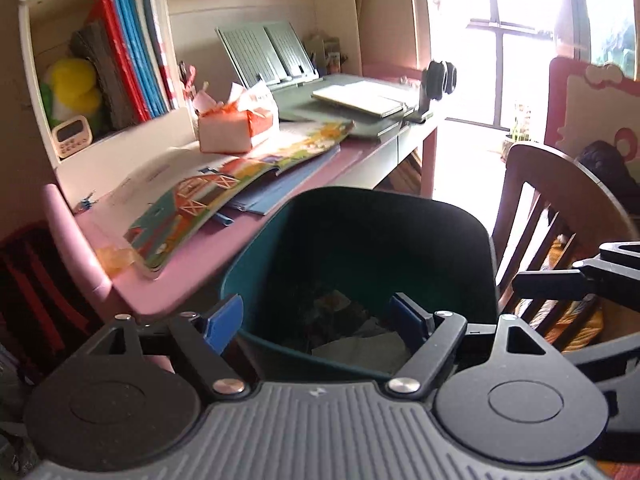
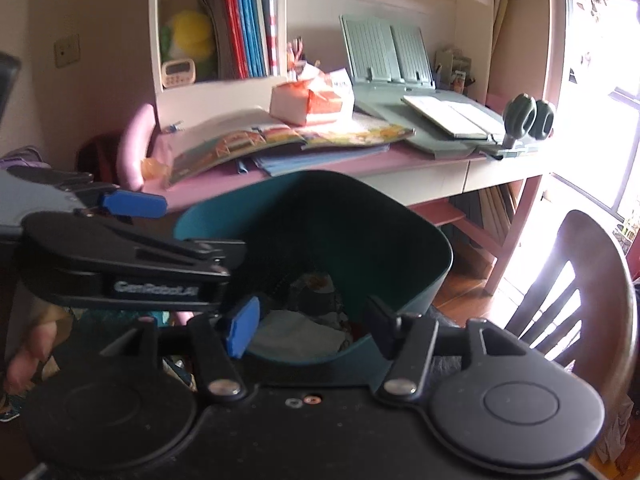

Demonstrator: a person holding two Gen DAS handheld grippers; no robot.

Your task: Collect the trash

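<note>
- Hovering over the bin mouth, left gripper (image 1: pixel 320 322) has its blue-padded fingers (image 1: pixel 222 322) spread wide, nothing between them.
- Right gripper (image 2: pixel 308 326) likewise spread apart, empty, blue pad (image 2: pixel 240 330) on one finger, the other finger dark; it sits just beside the left gripper, whose body fills the left of the right wrist view.
- Dark teal plastic trash bin (image 1: pixel 256 256) directly below and ahead of both grippers, rim tilted toward the cameras.
- Crumpled paper and wrapper trash (image 1: pixel 356 344) lies at the bin bottom, pale sheet on top; details too dark to tell.
- Part of a person's hand (image 2: pixel 28 344) shows at lower left of the right wrist view.
- Pink-topped desk (image 1: pixel 192 276) just behind the bin, touching or nearly so; cannot tell which.
- Colourful open picture book (image 1: pixel 224 184) lies on the desk over blue folders.
- White and orange tissue box (image 1: pixel 236 124) behind the book.
- Grey-green book stand (image 1: pixel 268 52) further back.
- Dark wooden slat-back chair (image 1: pixel 560 208) to the right of the bin.
- White shelf cubby with red and blue upright books (image 1: pixel 132 52) and a yellow plush toy (image 1: pixel 76 84).
</note>
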